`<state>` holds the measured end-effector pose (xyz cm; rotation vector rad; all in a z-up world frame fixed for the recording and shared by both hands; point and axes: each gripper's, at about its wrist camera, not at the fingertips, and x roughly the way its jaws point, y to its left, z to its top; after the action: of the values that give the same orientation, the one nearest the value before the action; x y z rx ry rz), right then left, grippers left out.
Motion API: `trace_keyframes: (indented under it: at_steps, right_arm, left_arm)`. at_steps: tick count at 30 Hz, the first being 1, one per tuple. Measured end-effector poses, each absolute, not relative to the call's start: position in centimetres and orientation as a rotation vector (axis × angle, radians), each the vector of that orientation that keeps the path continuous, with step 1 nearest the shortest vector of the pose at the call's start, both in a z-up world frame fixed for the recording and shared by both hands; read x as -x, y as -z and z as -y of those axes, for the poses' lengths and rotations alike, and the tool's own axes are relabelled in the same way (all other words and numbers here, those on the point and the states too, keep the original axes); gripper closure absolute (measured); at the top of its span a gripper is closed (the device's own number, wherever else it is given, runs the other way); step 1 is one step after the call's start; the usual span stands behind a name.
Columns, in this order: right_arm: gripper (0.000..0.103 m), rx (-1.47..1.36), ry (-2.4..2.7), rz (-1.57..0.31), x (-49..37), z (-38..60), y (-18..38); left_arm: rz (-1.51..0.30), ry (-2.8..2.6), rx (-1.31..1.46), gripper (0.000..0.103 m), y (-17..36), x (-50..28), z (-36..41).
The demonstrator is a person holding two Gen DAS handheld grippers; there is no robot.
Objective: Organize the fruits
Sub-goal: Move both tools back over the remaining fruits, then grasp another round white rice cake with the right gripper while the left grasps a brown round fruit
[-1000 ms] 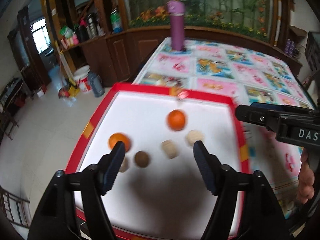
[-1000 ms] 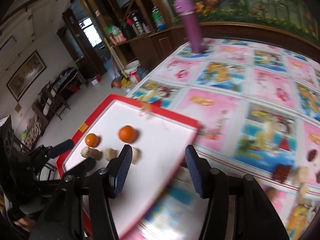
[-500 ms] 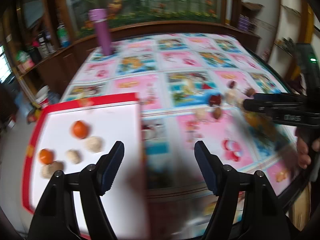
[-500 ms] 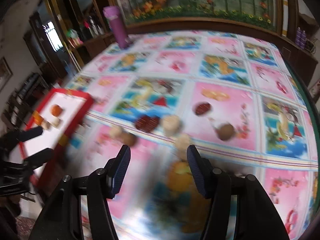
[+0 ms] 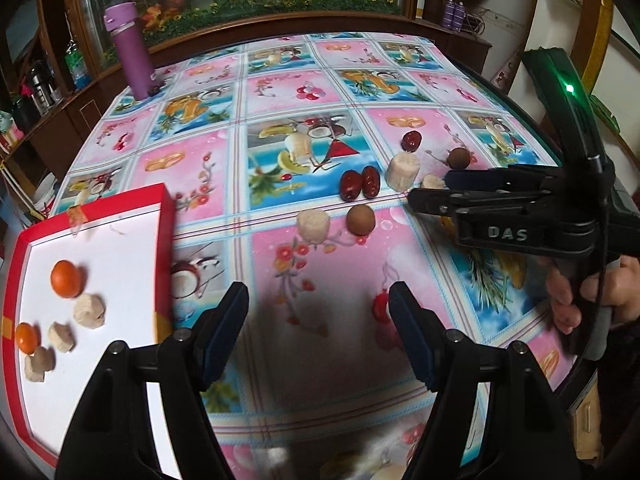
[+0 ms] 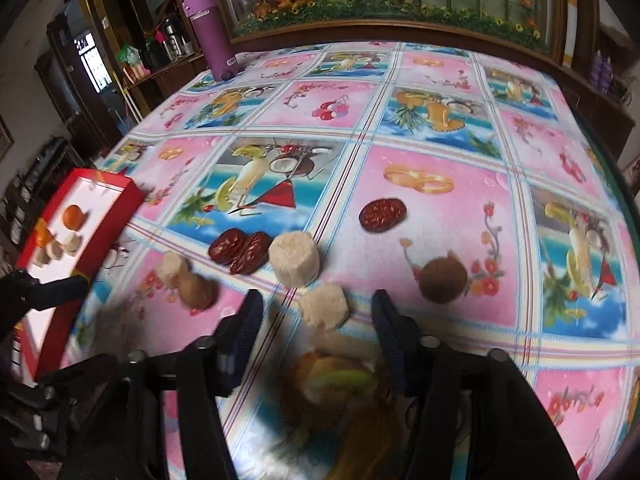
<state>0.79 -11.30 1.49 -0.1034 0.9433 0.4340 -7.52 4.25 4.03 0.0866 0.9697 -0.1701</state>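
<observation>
A red-rimmed white tray (image 5: 164,216) sits at the table's left; it holds two orange fruits (image 5: 66,279), several pale pieces (image 5: 89,311). Loose on the tablecloth lie red dates (image 6: 240,250), a single date (image 6: 382,215), pale chunks (image 6: 294,258) (image 6: 324,306) and brown round fruits (image 6: 442,275) (image 5: 360,220). My left gripper (image 5: 318,332) is open and empty over the cloth, right of the tray. My right gripper (image 6: 318,340) is open, its fingers either side of and just short of the near pale chunk. It also shows in the left wrist view (image 5: 432,192).
A purple flask (image 5: 130,54) stands at the table's far left corner. Wooden cabinets and a planter ledge run behind the table. The table's round edge curves along the right. The tablecloth is printed with fruit pictures.
Both grippers have swung right from over the tray to the loose fruit on the cloth. The right gripper has closed in on the pale chunk. Both stay open.
</observation>
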Motion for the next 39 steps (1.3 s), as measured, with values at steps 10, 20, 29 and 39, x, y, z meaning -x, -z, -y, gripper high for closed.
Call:
trace_keyframes:
  at_steps: [10, 20, 29, 39]
  right_arm:
    - [0.079, 0.082, -0.445, -0.941, 0.5, 13.0, -1.6]
    - [0.079, 0.05, -0.474, -0.941, 1.7, 14.2, -1.5]
    - [0.079, 0.027, -0.48, -0.945, 1.6, 14.4, -1.5]
    - [0.08, 0.028, -0.459, -0.956, 1.7, 14.0, -1.6]
  left_arm:
    - [-0.992, 0.201, -0.048, 0.041, -3.5, 5.0, -2.6]
    - [-0.976, 0.259, -0.089, 0.053, -2.7, 2.1, -1.1]
    - [-0.997, 0.331, -0.088, 0.068, -1.4, 1.8, -1.0]
    - [-0.991, 0.299, -0.025, 0.08, -1.4, 1.8, -1.6]
